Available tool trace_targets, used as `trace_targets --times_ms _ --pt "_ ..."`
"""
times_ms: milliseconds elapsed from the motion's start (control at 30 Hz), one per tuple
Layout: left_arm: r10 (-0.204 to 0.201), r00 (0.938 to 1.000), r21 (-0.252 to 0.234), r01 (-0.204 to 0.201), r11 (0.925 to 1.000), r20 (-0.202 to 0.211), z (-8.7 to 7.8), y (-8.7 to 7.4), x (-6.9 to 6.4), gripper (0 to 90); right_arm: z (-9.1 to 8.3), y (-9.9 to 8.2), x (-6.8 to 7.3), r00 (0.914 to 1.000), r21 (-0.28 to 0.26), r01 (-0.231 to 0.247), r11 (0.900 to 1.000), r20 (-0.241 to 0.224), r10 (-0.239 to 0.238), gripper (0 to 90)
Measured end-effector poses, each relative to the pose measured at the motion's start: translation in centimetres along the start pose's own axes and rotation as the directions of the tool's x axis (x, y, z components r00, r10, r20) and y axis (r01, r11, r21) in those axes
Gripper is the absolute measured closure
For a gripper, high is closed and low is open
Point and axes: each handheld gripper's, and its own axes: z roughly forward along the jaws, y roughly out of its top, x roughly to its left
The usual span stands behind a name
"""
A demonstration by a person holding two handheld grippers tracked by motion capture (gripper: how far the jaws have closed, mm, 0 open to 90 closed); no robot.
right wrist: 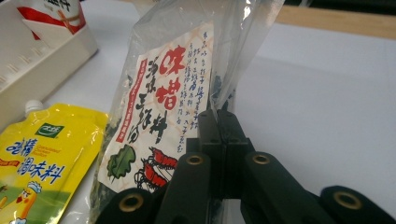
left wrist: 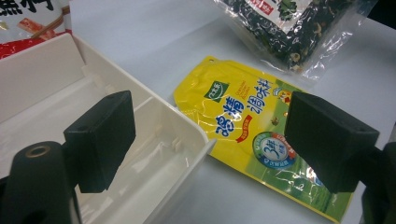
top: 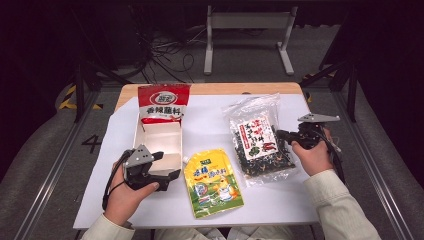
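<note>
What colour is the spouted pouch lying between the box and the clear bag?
Yellow spouted pouch; left gripper view shows it best.

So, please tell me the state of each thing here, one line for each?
Clear bag: sealed, edge pinched, partly lifted.
Yellow pouch: flat on table, cap on.
White box: open, red packet standing at its far end.
Right gripper: shut on clear bag.
Left gripper: open, holding nothing.
</note>
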Motion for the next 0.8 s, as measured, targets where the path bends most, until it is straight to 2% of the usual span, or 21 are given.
trace_targets --times_ms 300,467,500,600,800 --pt "0.023 0.9997 0.005 -0.023 0.9997 0.012 0.4 0.5 -0.6 17.1 -2.4 0.2 0.8 0.9990 -0.090 0.038 0.9952 -0.021 -0.040 89.9" --pt "0.019 0.9997 0.003 -0.019 0.9998 0.018 0.6 0.6 -0.8 17.0 -3.8 0.2 1.4 0.9980 -0.158 0.047 0.9863 -0.035 -0.053 89.9" --pt "0.019 0.9997 0.003 -0.019 0.9998 0.018 0.6 0.6 -0.8 17.0 -3.8 0.2 1.4 0.9980 -0.158 0.047 0.9863 -0.035 -0.053 89.9" --pt "0.026 0.9994 0.004 -0.026 0.9997 0.024 0.7 0.8 -0.8 17.1 -4.5 0.0 1.7 0.9967 -0.197 0.056 0.9788 -0.045 -0.067 89.9" --pt "0.038 0.9987 -0.004 -0.038 0.9993 0.033 0.9 1.1 -1.0 16.7 -5.2 0.0 2.5 0.9946 -0.215 0.079 0.9733 -0.048 -0.092 89.9"
